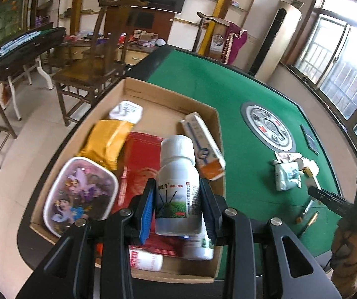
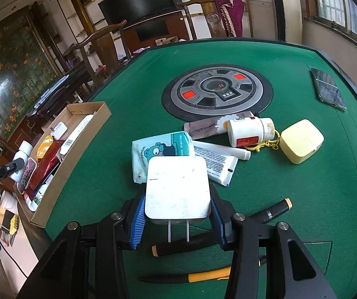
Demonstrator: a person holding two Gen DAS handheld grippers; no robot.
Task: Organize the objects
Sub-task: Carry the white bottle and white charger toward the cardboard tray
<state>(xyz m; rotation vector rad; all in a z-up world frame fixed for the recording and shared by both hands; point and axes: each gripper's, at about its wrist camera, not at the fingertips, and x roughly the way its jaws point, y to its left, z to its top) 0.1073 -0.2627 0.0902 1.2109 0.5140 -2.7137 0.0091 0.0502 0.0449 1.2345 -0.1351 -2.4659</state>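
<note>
The left gripper (image 1: pixel 177 199) is clamped on a white labelled plastic bottle (image 1: pixel 178 186), held above the shallow cardboard tray (image 1: pixel 219 134), probably for dropping in. The right gripper (image 2: pixel 178 211) pinches a white square plug adapter (image 2: pixel 177 191) over the green felt table (image 2: pixel 303 199), presumably awaiting its turn.

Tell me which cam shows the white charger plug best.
Right wrist. The white charger plug fills the centre, clamped in the right tool with both prongs showing, above the green table. The left wrist view doesn't show the plug; only the right tool's tip at its right edge.
</note>
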